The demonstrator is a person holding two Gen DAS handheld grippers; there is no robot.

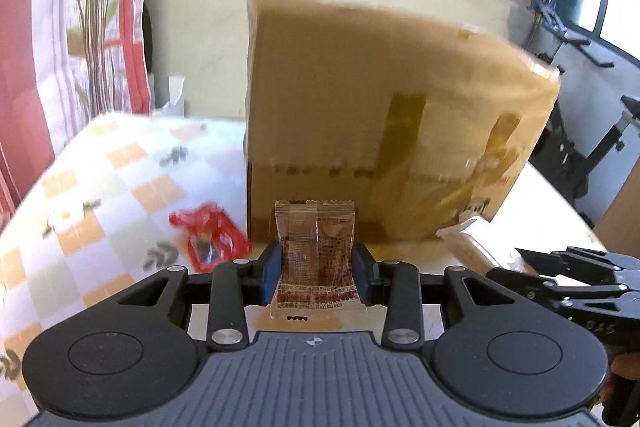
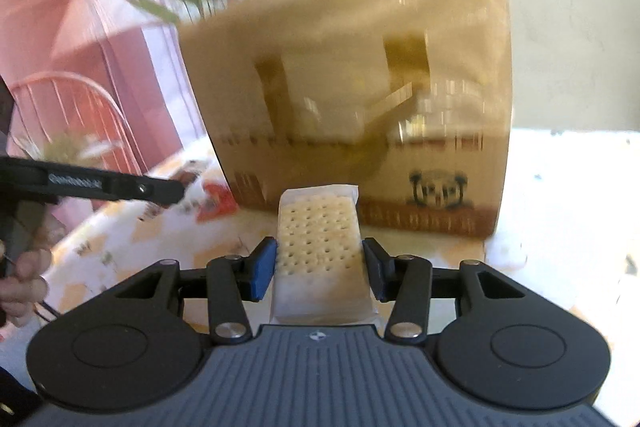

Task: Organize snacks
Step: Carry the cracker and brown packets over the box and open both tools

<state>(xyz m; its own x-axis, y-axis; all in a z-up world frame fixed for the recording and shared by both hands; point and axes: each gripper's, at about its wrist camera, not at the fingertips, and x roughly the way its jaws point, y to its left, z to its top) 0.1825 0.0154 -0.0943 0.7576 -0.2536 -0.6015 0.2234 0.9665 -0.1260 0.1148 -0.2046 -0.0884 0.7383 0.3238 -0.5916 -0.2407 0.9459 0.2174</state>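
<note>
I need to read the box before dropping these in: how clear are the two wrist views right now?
Left wrist view: cardboard box motion-smeared, print unreadable; brown snack packet in the left gripper sharp. Right wrist view: heavier smear, bright glare washing out the table on the right; cracker packet in the right gripper crisp. Fisheye bends the edges.

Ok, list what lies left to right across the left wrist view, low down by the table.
Checked tablecloth → red snack packet → clear brown snack packet in the left gripper → cracker pack → right gripper.
</note>
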